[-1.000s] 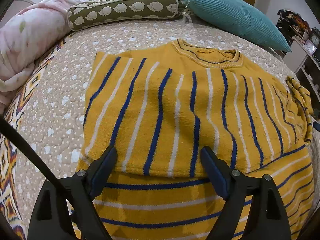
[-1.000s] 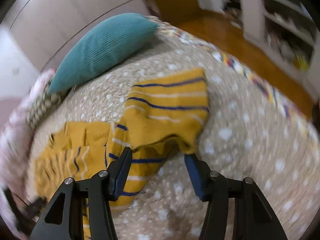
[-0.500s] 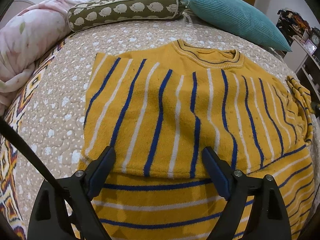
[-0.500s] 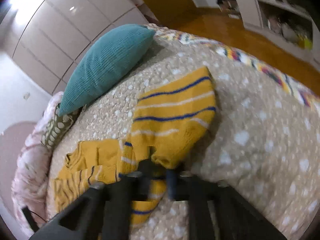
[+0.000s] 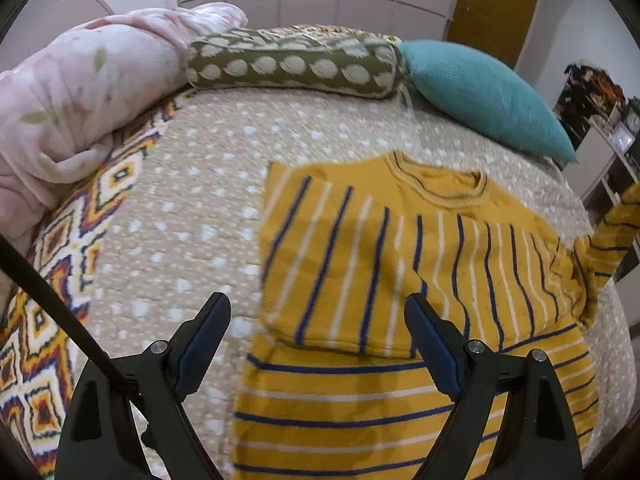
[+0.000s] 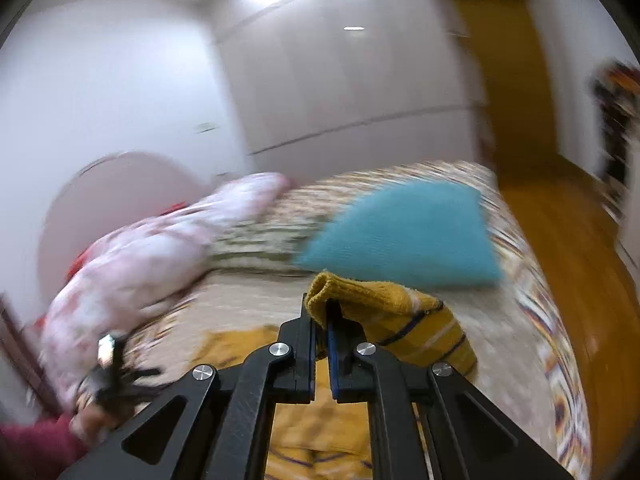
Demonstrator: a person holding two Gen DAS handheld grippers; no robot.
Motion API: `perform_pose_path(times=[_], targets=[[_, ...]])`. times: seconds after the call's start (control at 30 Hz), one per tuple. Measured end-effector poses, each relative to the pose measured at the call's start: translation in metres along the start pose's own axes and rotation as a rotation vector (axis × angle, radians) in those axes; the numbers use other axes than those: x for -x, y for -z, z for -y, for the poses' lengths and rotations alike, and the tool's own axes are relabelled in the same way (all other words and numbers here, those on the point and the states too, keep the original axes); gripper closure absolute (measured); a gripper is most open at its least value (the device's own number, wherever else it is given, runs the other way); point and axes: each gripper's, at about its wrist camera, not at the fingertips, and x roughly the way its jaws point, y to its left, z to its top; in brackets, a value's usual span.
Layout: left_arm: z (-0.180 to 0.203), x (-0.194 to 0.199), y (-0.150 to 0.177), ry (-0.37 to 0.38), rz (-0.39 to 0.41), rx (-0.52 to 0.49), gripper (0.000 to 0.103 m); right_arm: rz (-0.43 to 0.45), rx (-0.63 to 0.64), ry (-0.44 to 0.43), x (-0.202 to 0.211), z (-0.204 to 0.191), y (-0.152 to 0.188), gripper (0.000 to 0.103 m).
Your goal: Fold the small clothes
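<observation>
On bed (image 5: 192,208): sweater (image 5: 400,264) collar toward pillows; right tongs (image 6: 320,320) pinch lifted sleeve (image 6: 404,320); left tongs (image 5: 316,332) wide, empty

Your left wrist camera is looking steeply down over the bed (image 5: 208,200), sitting above the near hem of the striped sweater (image 5: 400,264) and facing the headboard end, with its own gripper (image 5: 318,316) framing the bottom edge. Your right wrist camera is sitting higher and tilting only slightly down, facing the wardrobe wall (image 6: 340,80) and the door (image 6: 508,80), with its gripper (image 6: 320,320) close in front. Both views are sharing the teal pillow (image 5: 484,100) (image 6: 404,232), the pink blanket (image 5: 80,92) (image 6: 160,248), the door and the sweater.
</observation>
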Motion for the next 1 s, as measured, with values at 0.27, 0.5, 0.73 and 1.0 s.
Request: perform_pose_path(times=[0.27, 0.5, 0.73, 1.0], targets=[[-0.028, 0.023, 0.005, 0.011, 0.035, 0.028, 0.015, -0.242, 0.163, -0.283, -0.080, -0.105, -0.012, 0.097], [-0.050, 0.017, 0.013, 0.011, 0.013, 0.050, 0.015, -0.512, 0.176, -0.372, -0.215, -0.169, 0.053, 0.097], [-0.057, 0.005, 0.017, 0.023, -0.017, 0.064, 0.015, -0.668, 0.078, -0.306, -0.314, -0.184, 0.135, 0.089], [-0.027, -0.015, 0.010, 0.033, -0.031, 0.015, 0.015, -0.570, -0.183, -0.348, -0.272, -0.124, 0.127, 0.036]])
